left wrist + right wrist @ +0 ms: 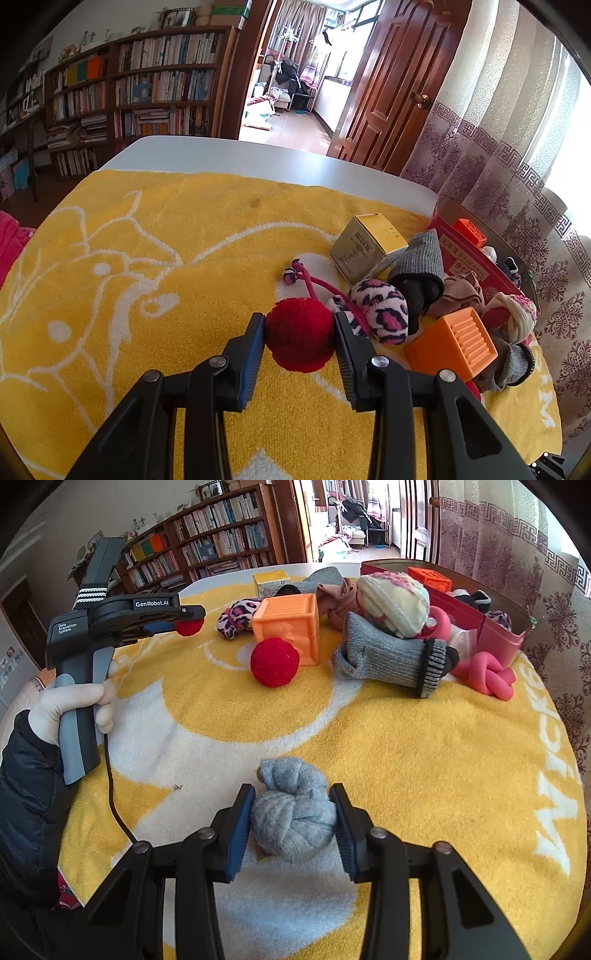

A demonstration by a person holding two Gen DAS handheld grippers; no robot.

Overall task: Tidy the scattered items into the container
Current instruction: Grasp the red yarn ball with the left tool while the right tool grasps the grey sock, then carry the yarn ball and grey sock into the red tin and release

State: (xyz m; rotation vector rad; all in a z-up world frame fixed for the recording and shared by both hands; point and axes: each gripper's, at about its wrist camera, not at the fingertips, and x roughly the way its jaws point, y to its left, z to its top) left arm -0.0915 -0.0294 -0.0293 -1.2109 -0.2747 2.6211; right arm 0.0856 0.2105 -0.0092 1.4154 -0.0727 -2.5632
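My left gripper (300, 334) is shut on a red pompom ball (300, 334) and holds it above the yellow towel; it also shows in the right wrist view (190, 626), raised at the left. My right gripper (293, 818) is shut on a knotted light grey sock (293, 812) low over the towel. The red container (498, 635) stands at the far right, with an orange cube (430, 576) and dark socks inside. A second red ball (274, 661), an orange cube (290, 627), a leopard-print sock (236, 616), a grey sock (391, 657) and a pink knot (487, 675) lie scattered.
A yellow towel (369, 746) covers the white table (229, 155). A yellow box (364, 245) stands at the back of the pile. A cream knit ball (393, 602) rests on the pile. Curtains hang at the right; bookshelves stand behind the table.
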